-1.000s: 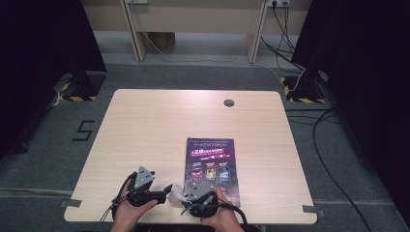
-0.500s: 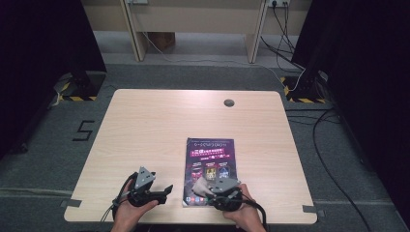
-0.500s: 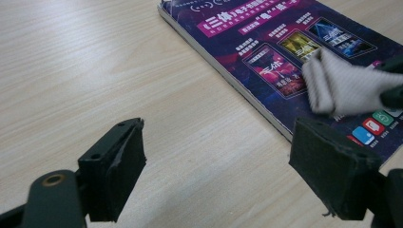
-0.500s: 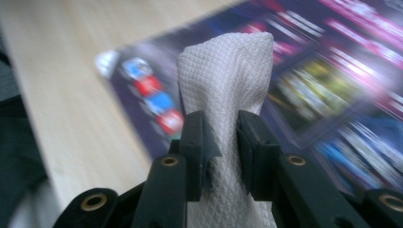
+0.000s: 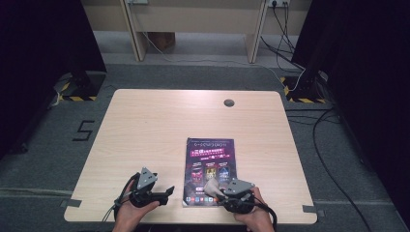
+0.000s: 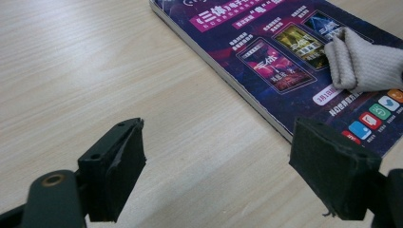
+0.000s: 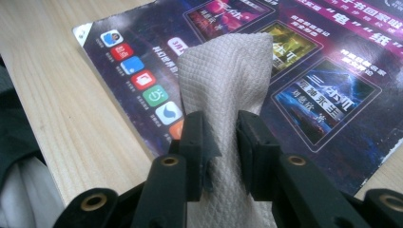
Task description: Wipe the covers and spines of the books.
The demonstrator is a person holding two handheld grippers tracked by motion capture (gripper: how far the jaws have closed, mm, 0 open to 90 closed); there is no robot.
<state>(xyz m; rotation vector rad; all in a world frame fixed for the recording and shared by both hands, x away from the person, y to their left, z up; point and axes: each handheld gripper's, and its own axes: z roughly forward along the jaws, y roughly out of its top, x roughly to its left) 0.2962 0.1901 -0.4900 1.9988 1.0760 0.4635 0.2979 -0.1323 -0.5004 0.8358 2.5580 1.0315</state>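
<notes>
Your way across the counter (image 5: 159,125) lies open on the left and far side; the flat magazine (image 5: 211,157) lies low at the right front.

Booklet (image 5: 210,170) flat on desk (image 5: 159,125), right of centre, near the person's edge. Cloth (image 5: 211,187) lies on booklet's near end, pinched in right hand-held gripper (image 5: 220,193) at booklet's near right corner. Left hand-held gripper (image 5: 168,191) just left of booklet, over bare desk, apart from it. Round port (image 5: 228,102) at far edge, behind booklet.
</notes>
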